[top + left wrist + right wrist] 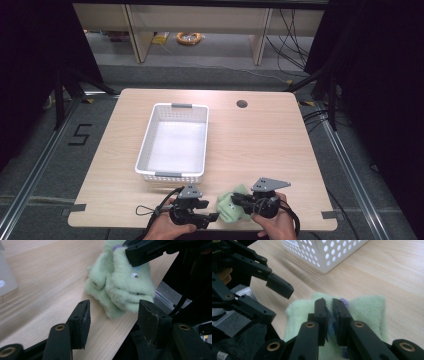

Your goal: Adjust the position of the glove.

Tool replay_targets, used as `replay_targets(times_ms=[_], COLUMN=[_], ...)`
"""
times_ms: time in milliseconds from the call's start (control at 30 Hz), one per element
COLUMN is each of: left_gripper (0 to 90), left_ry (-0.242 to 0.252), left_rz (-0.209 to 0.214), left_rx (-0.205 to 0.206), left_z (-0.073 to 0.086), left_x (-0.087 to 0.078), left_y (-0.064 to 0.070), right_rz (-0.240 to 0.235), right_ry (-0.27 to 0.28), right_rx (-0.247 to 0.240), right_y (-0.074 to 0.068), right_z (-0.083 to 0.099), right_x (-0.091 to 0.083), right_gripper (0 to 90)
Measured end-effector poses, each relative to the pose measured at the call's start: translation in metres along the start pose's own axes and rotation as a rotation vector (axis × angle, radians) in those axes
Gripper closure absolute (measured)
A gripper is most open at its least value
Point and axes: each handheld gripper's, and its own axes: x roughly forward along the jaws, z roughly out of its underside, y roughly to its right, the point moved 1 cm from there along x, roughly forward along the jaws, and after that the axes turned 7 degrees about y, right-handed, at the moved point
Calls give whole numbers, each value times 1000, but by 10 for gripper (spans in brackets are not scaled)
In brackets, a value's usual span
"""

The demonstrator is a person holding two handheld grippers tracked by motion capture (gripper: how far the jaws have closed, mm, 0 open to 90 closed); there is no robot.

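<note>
At the bench's near edge, the right gripper (329, 305) pinches the green plush toy (229, 206), jaws nearly closed on it. The left gripper (113, 315) waits gaping beside it. Next, likely: lift the toy into the basket (145, 145) beyond.

The right gripper (329, 305) fingers cover the middle of the green plush toy (364, 310), hiding what they pinch.

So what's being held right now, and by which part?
The right gripper is shut on the green plush toy, pinching a purple bit on its top; the left gripper is open, holding nothing.
</note>
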Motion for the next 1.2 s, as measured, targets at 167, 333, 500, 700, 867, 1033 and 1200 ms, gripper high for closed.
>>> replay_targets(times_ms=[167,333,500,700,867,1033,1200], left_gripper=[470,578,749,819,827,827,825], left_ry=[-23,-9,-5,30,49,15,-9], left_rz=[7,10,9,39,60,85,88], left_rx=[3,37,45,49,55,6,0], left_z=[2,0,0,-8,-25,-32,-27], left_x=[10,17,17,10,3,14,19], left_y=[4,4,4,5,4,-8,-10], right_rz=[5,27,3,-3,-14,-19,-17], right_ry=[-19,-15,-22,-25,7,3,-7], right_rx=[13,-3,-8,-1,-30,1,4], right_y=[0,2,2,0,-3,-9,2], right_z=[4,4,4,2,-2,6,8], right_x=[2,2,3,-2,-12,-19,-14], right_gripper=[811,810,811,846,867,870,870])
